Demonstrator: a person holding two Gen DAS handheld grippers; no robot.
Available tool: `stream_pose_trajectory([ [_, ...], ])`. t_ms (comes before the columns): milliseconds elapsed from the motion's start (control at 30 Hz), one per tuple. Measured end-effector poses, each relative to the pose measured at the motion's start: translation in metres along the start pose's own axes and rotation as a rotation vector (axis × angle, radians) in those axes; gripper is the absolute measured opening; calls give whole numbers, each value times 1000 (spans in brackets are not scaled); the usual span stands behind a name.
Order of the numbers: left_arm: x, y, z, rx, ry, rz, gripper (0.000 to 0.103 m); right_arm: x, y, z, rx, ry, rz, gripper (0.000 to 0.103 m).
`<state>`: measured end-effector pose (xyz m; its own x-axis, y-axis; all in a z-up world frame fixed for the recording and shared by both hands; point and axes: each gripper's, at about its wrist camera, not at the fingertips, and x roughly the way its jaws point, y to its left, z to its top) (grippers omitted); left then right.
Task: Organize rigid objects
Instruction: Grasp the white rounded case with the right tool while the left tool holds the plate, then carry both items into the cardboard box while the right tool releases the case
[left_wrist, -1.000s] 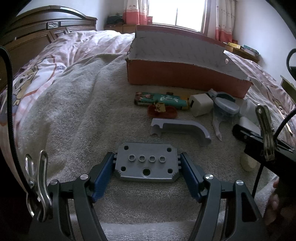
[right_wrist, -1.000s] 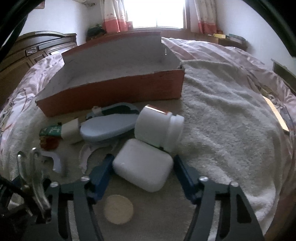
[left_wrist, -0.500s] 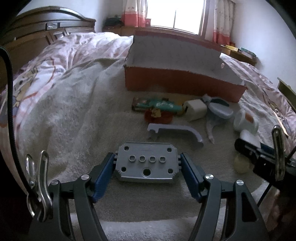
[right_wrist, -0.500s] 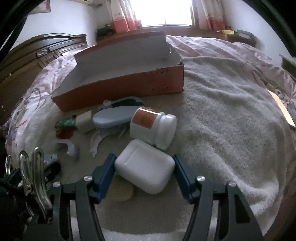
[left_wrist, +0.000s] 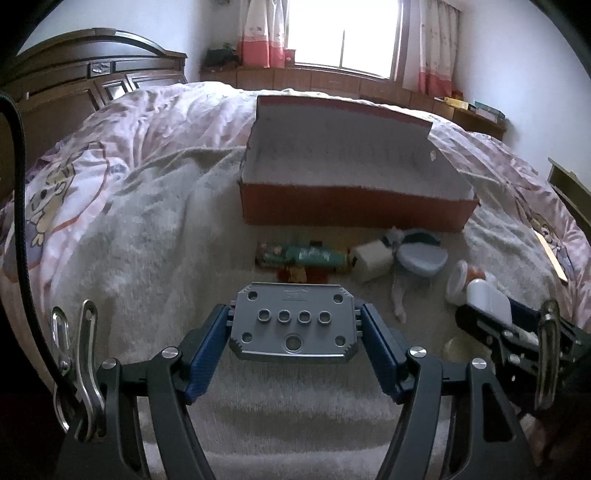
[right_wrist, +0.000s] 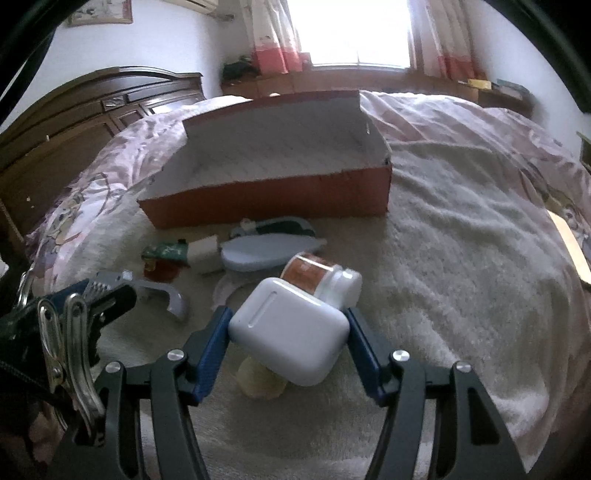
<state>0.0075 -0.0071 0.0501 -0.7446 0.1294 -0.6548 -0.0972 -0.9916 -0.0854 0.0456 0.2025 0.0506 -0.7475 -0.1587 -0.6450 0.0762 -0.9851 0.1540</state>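
My left gripper (left_wrist: 293, 332) is shut on a grey plastic plate with holes (left_wrist: 293, 323) and holds it above the towel. My right gripper (right_wrist: 288, 334) is shut on a white rounded case (right_wrist: 290, 334), lifted off the bed; it also shows in the left wrist view (left_wrist: 487, 299). The open orange box (left_wrist: 354, 199) with a white inside stands beyond, also in the right wrist view (right_wrist: 273, 199). On the towel lie a white bottle with an orange label (right_wrist: 321, 277), a blue oval item (right_wrist: 266, 253), a grey handle (right_wrist: 168, 297), a green packet (left_wrist: 306, 254) and a white cube (left_wrist: 371, 260).
A pale round disc (right_wrist: 260, 380) lies under the white case. A beige towel (right_wrist: 443, 266) covers the pink bedspread (left_wrist: 122, 125). A dark wooden headboard (left_wrist: 92, 77) stands at the left. A flat wooden piece (right_wrist: 570, 243) lies at the bed's right edge.
Both grippers have risen and drawn back with their objects. The grey plate and the white case are now off the towel, and the disc shows under the case.
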Motion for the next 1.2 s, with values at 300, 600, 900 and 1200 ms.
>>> stream_pose_trajectory([
  [300,-1,-5,18,17,-25,-4,72,-9,-3,12,-10,-45,68,65],
  [600,2,-11,44,49,-52,-8,72,-10,-1,35,-42,-59,97,65],
  [900,14,-13,78,54,-66,-14,72,2,-4,77,-55,-90,88,65],
  [1200,42,-20,102,61,-47,-10,72,33,-14,114,-42,-82,73,65],
])
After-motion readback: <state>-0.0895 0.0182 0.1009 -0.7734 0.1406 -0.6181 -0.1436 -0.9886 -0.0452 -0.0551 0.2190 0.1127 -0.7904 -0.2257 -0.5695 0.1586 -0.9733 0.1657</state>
